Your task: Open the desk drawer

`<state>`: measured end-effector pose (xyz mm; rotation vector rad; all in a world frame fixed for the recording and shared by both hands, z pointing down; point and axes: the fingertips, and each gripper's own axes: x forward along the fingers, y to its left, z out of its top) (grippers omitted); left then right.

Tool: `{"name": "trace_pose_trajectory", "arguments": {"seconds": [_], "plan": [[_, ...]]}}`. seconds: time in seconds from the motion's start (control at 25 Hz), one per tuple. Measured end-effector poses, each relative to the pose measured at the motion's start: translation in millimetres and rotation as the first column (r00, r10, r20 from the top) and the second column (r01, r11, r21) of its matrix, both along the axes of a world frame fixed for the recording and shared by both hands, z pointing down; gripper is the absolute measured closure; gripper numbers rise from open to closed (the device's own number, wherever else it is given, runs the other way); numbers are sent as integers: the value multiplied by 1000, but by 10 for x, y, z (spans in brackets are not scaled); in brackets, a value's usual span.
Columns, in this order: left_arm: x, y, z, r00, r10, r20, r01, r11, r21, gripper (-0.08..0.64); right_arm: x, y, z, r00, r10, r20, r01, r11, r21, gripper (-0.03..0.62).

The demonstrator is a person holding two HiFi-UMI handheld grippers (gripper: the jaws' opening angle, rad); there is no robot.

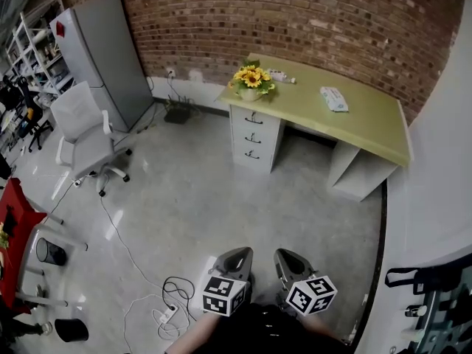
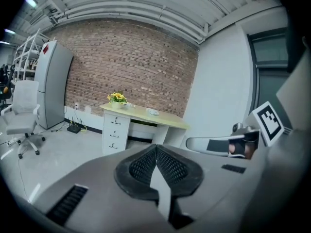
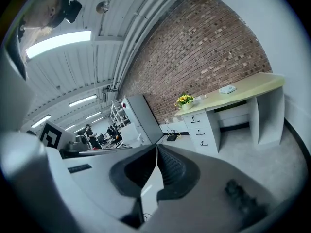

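— Pinching shut on nothing, the left gripper and right gripper are hovering well apart from the drawers under the bench's left end.
— Risk?
— Closed jaws could be knocking a handle, jolting the flower pot above; cables are lying aside, blocking nothing.

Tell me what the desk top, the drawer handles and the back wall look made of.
Desk top: pale yellow-green, smooth and matte, probably laminated board.
Drawer handles: small dark loops, likely metal, too small to be sure.
Back wall: bare red brick, mortar lines showing.
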<state>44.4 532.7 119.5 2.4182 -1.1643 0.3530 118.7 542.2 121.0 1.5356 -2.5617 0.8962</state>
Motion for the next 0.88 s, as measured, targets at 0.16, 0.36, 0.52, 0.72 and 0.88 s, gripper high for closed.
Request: {"name": "trace_pose_trajectory", "arguments": {"seconds": [0.16, 0.36, 0.52, 0.72, 0.88], "plan": [[4, -384, -47, 1000, 0, -2, 0, 1000, 7, 549, 22, -373, -52, 1000, -1, 0, 1, 1000, 6, 578], [-28, -830, -123, 1000, 7, 1, -7, 1000, 14, 549, 9, -816, -133, 1000, 3, -3, -3, 1000, 10, 578], [-58, -1151, -159, 1000, 13, 3, -13, 1000, 21, 549, -27, -1129, -201, 1000, 9, -3, -9, 1000, 25, 578], [-96, -1512, -170, 1000, 17, 0, -17, 1000, 24, 549, -49, -1467, -209, 1000, 17, -5, -17, 1000, 22, 578], [-121, -1747, -197, 1000, 21, -4, -21, 999, 30, 551, -61, -1670, -193, 1000, 23, -12, -23, 1000, 13, 578]]}}
